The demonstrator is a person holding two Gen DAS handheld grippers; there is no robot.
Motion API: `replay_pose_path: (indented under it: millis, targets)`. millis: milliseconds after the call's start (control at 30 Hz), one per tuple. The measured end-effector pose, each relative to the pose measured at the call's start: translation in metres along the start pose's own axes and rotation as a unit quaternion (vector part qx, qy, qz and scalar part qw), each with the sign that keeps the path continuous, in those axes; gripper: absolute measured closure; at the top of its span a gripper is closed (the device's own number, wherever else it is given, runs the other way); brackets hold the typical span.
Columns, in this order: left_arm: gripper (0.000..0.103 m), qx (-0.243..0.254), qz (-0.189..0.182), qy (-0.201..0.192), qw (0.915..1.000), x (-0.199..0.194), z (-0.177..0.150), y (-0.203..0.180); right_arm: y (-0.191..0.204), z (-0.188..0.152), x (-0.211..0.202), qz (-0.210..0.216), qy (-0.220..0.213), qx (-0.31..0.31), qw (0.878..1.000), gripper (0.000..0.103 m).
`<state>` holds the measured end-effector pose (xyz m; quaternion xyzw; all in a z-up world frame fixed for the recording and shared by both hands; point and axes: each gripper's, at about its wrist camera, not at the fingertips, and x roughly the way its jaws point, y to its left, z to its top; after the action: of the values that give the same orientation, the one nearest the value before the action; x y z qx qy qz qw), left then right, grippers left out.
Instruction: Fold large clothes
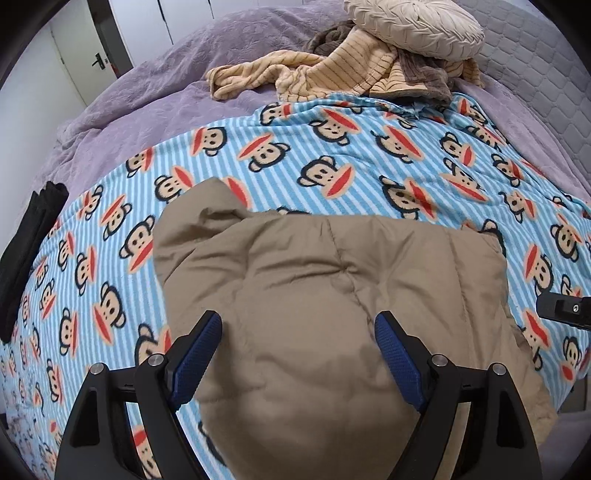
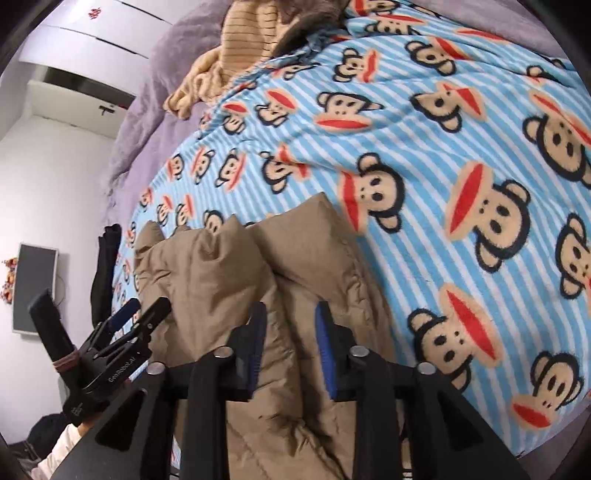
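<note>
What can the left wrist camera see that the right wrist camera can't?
Only the left wrist view shows the round cream pillow on top of the heap of clothes. Only the right wrist view shows the grey screen on the wall and the whole left gripper, open. Both show the tan puffy jacket on the monkey blanket, and the black clothes at its edge.
</note>
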<state>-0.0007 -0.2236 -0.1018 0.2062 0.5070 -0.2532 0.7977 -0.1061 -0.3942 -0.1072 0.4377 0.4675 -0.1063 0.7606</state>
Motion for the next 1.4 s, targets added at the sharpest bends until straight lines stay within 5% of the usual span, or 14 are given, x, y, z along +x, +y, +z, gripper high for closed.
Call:
replay_pose_path:
  millis: [100,167,300,600,700,900,967,1267,1400]
  targets:
    - [0.017,-0.028,0.002,0.021,0.9994,-0.011,-0.022,0.011,0.018,-0.017,0.006,0.0,0.031,-0.052,0.998,0.06]
    - [0.017,-0.046,0.003,0.039,0.9982,-0.014,-0.038,0.017,0.021,-0.033,0.019,-0.037,0.06,-0.077,0.994,0.06]
    - [0.017,-0.081,-0.003,0.059,0.995,-0.021,-0.063,0.025,0.001,-0.053,0.046,-0.05,0.099,-0.051,0.993,0.06]
    - [0.017,-0.089,-0.018,0.066,0.9936,-0.032,-0.08,0.036,0.021,-0.065,0.026,-0.073,0.075,-0.056,0.993,0.057]
    - [0.017,-0.096,-0.022,0.069,0.9928,-0.039,-0.086,0.044,0.027,-0.067,0.017,-0.079,0.061,-0.056,0.993,0.047]
    - [0.017,-0.09,-0.023,0.065,0.9935,-0.046,-0.098,0.057,0.036,-0.082,0.001,-0.087,0.04,-0.047,0.994,0.043]
    - [0.0,-0.088,-0.024,0.065,0.9937,-0.048,-0.103,0.059,0.039,-0.087,0.0,-0.088,0.034,-0.043,0.995,0.042]
    - [0.0,-0.082,-0.034,0.058,0.9944,-0.058,-0.119,0.071,0.05,-0.106,-0.01,-0.098,0.006,-0.039,0.994,0.04]
    - [0.0,-0.087,-0.035,0.057,0.994,-0.061,-0.122,0.075,0.052,-0.107,-0.014,-0.092,0.003,-0.039,0.995,0.024]
